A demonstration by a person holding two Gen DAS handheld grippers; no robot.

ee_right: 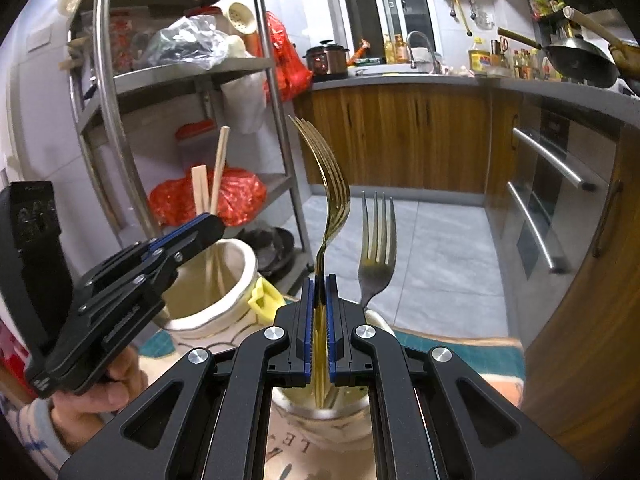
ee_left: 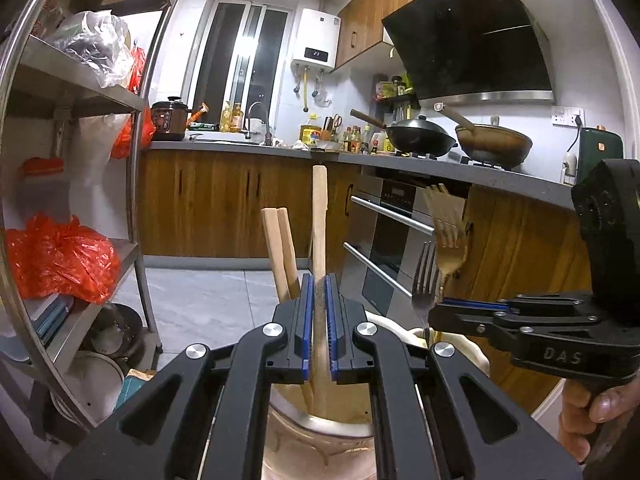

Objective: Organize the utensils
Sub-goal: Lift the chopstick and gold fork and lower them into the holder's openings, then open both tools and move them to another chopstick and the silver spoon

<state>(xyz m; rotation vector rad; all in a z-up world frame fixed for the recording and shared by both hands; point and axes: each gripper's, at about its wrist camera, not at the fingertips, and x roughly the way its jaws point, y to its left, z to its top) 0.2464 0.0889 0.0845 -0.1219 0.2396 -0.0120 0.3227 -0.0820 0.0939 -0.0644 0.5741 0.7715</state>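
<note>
My left gripper point(ee_left: 319, 284) is shut on a wooden chopstick point(ee_left: 319, 220) that stands upright, its lower end inside a cream ceramic holder point(ee_left: 320, 412). Two more chopsticks point(ee_left: 280, 248) lean in that holder. My right gripper point(ee_right: 319, 284) is shut on a gold fork point(ee_right: 330, 200), tines up, with its handle end down in a second cream cup point(ee_right: 320, 420). A silver fork point(ee_right: 376, 248) stands in the same cup. The right wrist view shows the left gripper point(ee_right: 214, 222) over its holder point(ee_right: 208, 280). The left wrist view shows the right gripper point(ee_left: 440, 306) with both forks point(ee_left: 424, 280).
A steel rack point(ee_left: 132, 184) with red plastic bags point(ee_left: 60, 256) stands to the left. Wooden cabinets, an oven point(ee_left: 384, 248) and a counter with two woks point(ee_left: 420, 136) line the back and right. A yellow clip-like piece point(ee_right: 264, 300) sits between the two cups. Hands hold both gripper handles.
</note>
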